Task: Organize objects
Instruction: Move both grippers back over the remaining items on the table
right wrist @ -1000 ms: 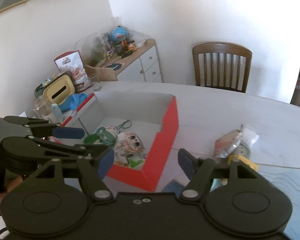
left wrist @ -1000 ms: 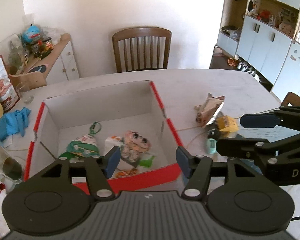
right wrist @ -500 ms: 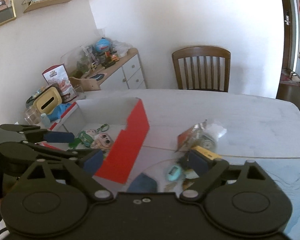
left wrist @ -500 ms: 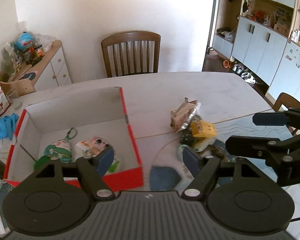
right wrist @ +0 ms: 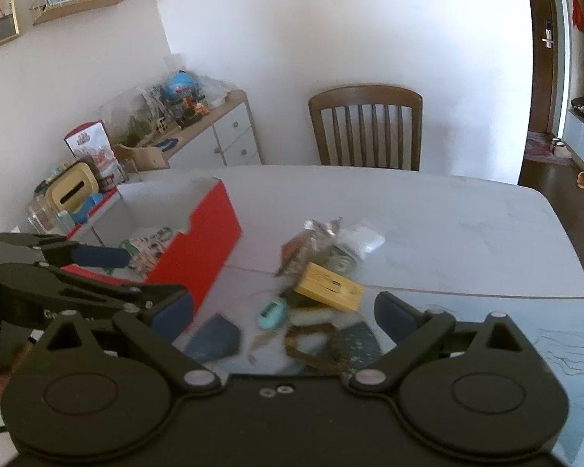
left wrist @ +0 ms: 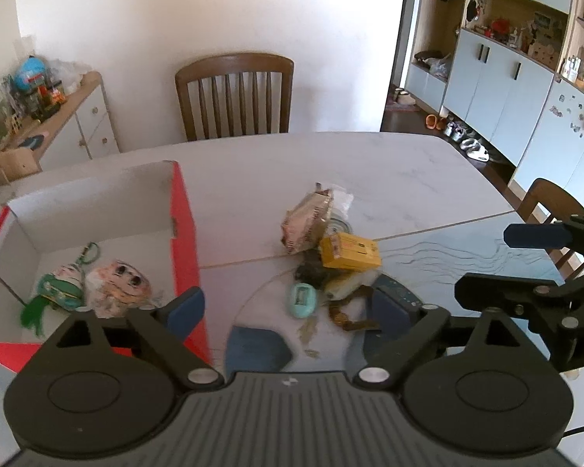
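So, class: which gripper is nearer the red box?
Left. The left gripper hovers at the red box's near right corner; the right gripper is farther right, over the loose pile.

- My left gripper [left wrist: 288,309] hangs above the table [left wrist: 408,179], jaws wide apart, nothing between them.
- The red box [left wrist: 183,233] sits toward the table's left edge, two plush keychains [left wrist: 97,282] inside.
- Near the table's middle: a yellow box [left wrist: 348,251], a snack wrapper [left wrist: 305,220], a teal gadget [left wrist: 303,299].
- The right gripper [left wrist: 525,264] shows at my right, jaws apart.
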